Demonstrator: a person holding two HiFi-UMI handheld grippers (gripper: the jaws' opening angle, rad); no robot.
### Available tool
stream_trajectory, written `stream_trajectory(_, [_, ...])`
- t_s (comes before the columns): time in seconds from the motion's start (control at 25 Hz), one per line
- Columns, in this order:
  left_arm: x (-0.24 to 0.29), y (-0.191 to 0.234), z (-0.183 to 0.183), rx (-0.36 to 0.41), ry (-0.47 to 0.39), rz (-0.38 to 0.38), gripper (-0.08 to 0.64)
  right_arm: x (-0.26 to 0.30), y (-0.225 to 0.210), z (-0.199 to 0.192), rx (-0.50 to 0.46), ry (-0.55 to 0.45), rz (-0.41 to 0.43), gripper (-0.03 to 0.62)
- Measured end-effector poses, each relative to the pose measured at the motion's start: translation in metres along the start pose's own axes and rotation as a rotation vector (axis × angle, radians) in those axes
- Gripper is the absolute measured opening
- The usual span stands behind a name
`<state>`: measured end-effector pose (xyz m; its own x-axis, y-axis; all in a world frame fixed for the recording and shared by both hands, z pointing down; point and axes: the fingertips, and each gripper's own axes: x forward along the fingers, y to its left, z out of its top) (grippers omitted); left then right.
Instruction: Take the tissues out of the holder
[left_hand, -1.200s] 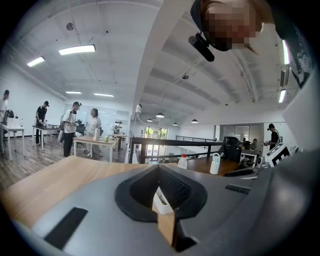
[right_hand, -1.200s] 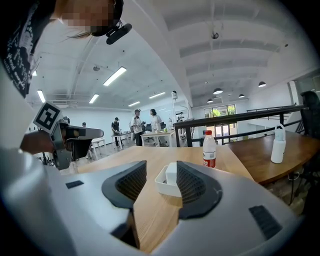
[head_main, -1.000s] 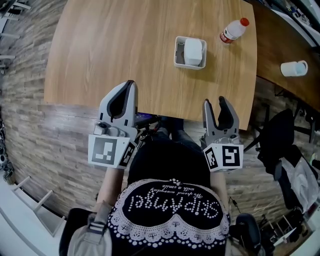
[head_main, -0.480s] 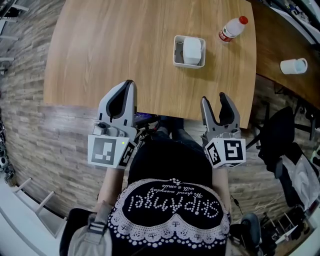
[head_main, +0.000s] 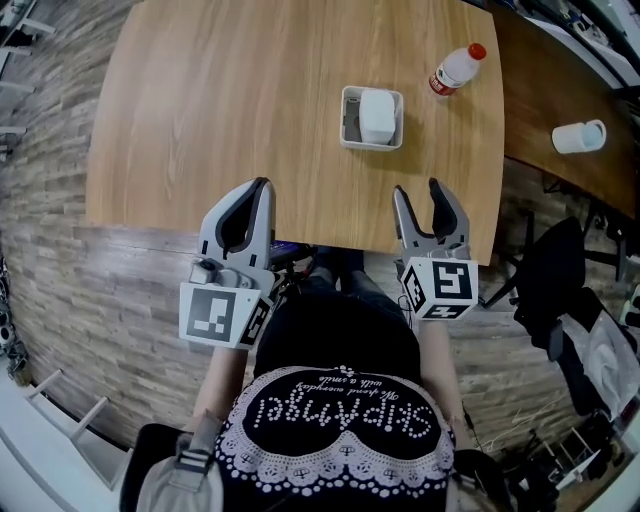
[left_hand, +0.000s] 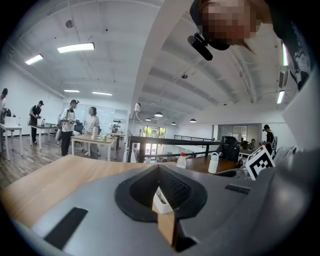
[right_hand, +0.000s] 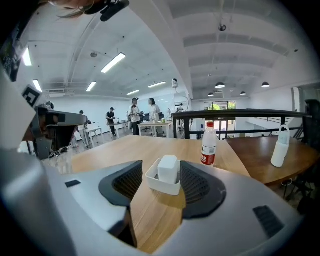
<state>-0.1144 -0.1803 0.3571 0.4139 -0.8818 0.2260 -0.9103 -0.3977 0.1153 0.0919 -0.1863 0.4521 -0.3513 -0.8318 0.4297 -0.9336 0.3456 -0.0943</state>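
A white rectangular holder (head_main: 349, 128) stands on the wooden table (head_main: 230, 90), far right of middle, with a white tissue pack (head_main: 378, 115) upright inside it. In the right gripper view the holder (right_hand: 155, 184) and tissues (right_hand: 168, 169) sit straight ahead, framed between the jaws but well beyond them. My right gripper (head_main: 416, 192) hovers over the table's near edge, open and empty. My left gripper (head_main: 256, 189) is beside it at the near edge, shut with nothing held. Its own view shows the left gripper (left_hand: 159, 186) with only a sliver of the holder (left_hand: 161, 201) past the jaws.
A plastic bottle with a red cap (head_main: 452, 69) lies just right of the holder, seen upright as the bottle (right_hand: 209, 144) from the right gripper. A white jug (head_main: 582, 136) sits on the dark table at right. A black chair (head_main: 556, 270) stands near the table's right corner.
My right gripper's jaws have spread wider and it has moved forward and slightly left, closer to the table edge. The left gripper has barely moved.
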Motion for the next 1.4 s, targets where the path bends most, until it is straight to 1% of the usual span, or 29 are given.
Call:
stream_trajectory(0.12, [0.003, -0.002, -0.001, 0.002, 0.003, -0.011, 0.006, 0.025, -0.007, -0.001, -0.03, 0.02, -0.006, 0.224])
stream_trajectory(0.4, [0.013, -0.009, -0.004, -0.015, 0.009, -0.041, 0.006, 0.079, -0.012, -0.013, -0.033, 0.08, -0.007, 0.229])
stream_trajectory(0.48, [0.016, -0.01, -0.003, -0.022, 0.005, -0.049, 0.006, 0.091, -0.011, -0.018, -0.035, 0.101, -0.012, 0.244])
stream_trajectory(0.6, [0.02, -0.009, -0.002, -0.032, 0.003, -0.057, 0.006, 0.107, -0.012, -0.025, -0.008, 0.136, -0.019, 0.291])
stream_trajectory(0.76, [0.023, -0.008, -0.003, -0.037, 0.007, -0.058, 0.006, 0.125, -0.013, -0.034, 0.012, 0.185, -0.032, 0.319])
stream_trajectory(0.88, [0.025, -0.007, -0.003, -0.038, 0.014, -0.055, 0.006, 0.137, -0.015, -0.041, 0.031, 0.229, -0.036, 0.359])
stream_trajectory(1.0, [0.027, -0.006, -0.006, -0.04, 0.022, -0.051, 0.006, 0.148, -0.013, -0.05, 0.017, 0.276, -0.027, 0.36])
stream_trajectory(1.08, [0.027, -0.004, -0.007, -0.04, 0.025, -0.048, 0.006, 0.154, -0.01, -0.053, 0.005, 0.285, -0.022, 0.36])
stream_trajectory(1.2, [0.028, -0.001, -0.008, -0.041, 0.029, -0.042, 0.006, 0.16, -0.01, -0.055, -0.009, 0.301, -0.04, 0.36])
stream_trajectory(1.4, [0.035, -0.004, -0.009, -0.078, 0.039, -0.035, 0.006, 0.167, -0.015, -0.065, 0.032, 0.347, -0.045, 0.36])
